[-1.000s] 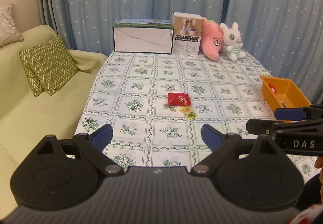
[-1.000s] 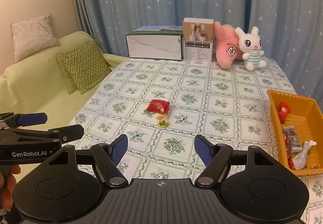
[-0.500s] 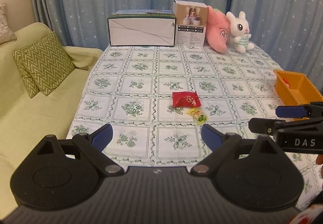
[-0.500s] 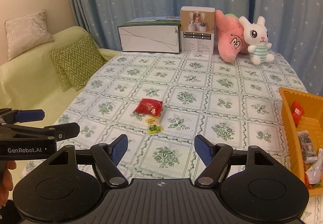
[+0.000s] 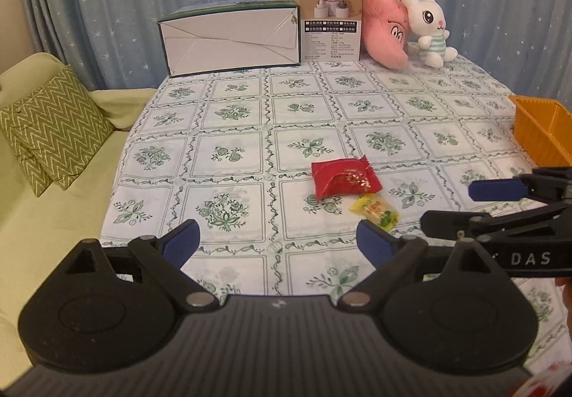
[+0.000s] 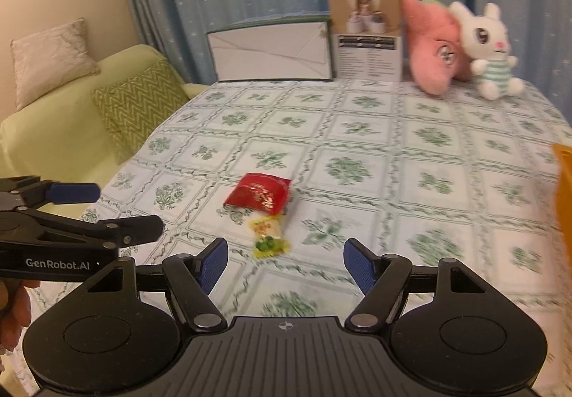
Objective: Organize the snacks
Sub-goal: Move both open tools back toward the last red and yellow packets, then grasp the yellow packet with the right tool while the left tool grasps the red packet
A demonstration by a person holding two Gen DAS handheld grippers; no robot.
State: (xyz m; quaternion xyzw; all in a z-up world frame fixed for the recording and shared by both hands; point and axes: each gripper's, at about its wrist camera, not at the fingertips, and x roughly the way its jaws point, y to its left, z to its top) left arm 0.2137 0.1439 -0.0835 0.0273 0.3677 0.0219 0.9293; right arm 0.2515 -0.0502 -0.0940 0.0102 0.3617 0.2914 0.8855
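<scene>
I have brought both tools lower and closer, left tool point(image 5: 277, 236) and right tool point(image 6: 284, 259) spread apart and empty, so the red snack packet point(image 6: 258, 195) and yellow candy point(image 6: 269, 236) at centre frame on the table point(image 6: 429, 161) look ready to grab.

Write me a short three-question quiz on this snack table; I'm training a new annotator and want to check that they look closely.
1. True or false: the red snack packet lies inside the orange basket.
2. Which lies nearer the cameras, the red snack packet or the yellow-green snack packet?
3. Multiple choice: the left hand-held gripper and the right hand-held gripper are
A. both open and empty
B. both shut on packets
C. one open, one holding the basket

Key
1. False: it lies on the tablecloth, left of the basket.
2. The yellow-green snack packet.
3. A
</scene>
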